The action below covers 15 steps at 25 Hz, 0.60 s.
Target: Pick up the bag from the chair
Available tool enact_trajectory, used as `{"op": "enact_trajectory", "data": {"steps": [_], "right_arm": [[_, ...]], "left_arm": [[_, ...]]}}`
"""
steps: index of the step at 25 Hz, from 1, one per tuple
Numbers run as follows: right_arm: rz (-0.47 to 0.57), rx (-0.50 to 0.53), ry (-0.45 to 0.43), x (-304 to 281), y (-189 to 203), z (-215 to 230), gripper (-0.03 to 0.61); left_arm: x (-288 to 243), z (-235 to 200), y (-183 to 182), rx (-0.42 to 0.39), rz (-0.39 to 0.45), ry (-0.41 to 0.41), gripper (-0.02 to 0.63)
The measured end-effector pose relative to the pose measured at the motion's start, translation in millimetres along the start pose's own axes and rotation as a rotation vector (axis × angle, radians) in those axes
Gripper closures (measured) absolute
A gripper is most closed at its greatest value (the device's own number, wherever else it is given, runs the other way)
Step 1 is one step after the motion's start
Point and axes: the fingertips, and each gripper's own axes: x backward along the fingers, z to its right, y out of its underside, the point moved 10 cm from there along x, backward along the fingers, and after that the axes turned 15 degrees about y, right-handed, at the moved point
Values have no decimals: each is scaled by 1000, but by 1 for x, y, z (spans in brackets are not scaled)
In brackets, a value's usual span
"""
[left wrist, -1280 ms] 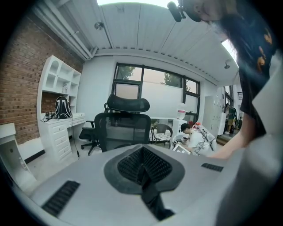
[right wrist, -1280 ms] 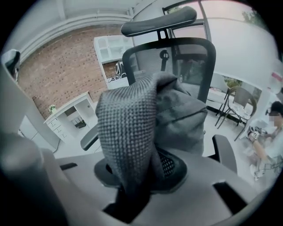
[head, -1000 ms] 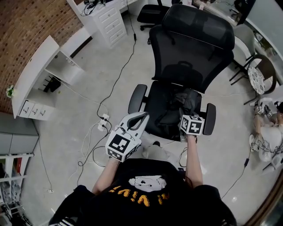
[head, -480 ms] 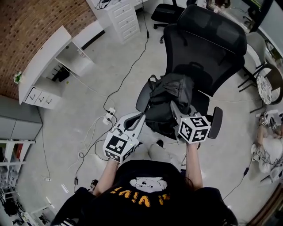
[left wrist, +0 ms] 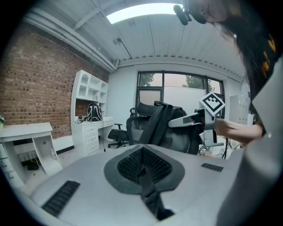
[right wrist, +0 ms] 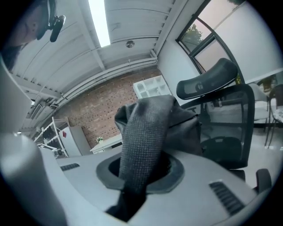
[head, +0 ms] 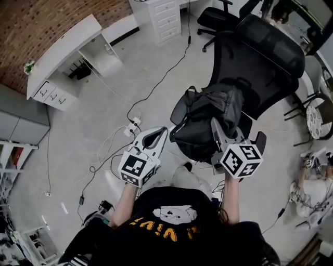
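A black bag [head: 208,117] hangs in the air above the seat of the black mesh office chair [head: 265,57]. My right gripper [head: 216,126] is shut on the bag's grey woven strap [right wrist: 143,145], which runs up from between the jaws to the bag's body [right wrist: 181,121]. The chair's headrest [right wrist: 212,79] shows behind it. My left gripper [head: 162,132] is held left of the bag, apart from it, with its jaws shut on nothing. In the left gripper view [left wrist: 143,170] the bag [left wrist: 160,126] hangs from the right gripper [left wrist: 190,119].
Cables and a power strip [head: 132,124] lie on the floor left of the chair. A white desk [head: 67,44] and a drawer unit [head: 166,18] stand along the brick wall. A second chair [head: 221,15] is at the back, a round table [head: 318,110] at the right.
The right gripper has lifted the bag off the chair seat, and it now hangs clear above it. The left gripper has stayed beside it, shut and empty.
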Motion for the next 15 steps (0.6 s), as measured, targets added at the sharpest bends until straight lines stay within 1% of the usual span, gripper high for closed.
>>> {"op": "enact_trajectory", "data": {"steps": [4, 8, 15], "right_arm": [[17, 18, -13, 24, 9, -25, 520], [29, 14, -12, 54, 24, -42, 520], [30, 9, -33, 99, 55, -81, 521]], "left_arm": [[29, 11, 9, -4, 10, -1, 614], [61, 30, 20, -7, 33, -12, 614], [127, 60, 52, 24, 48, -54, 615]]}}
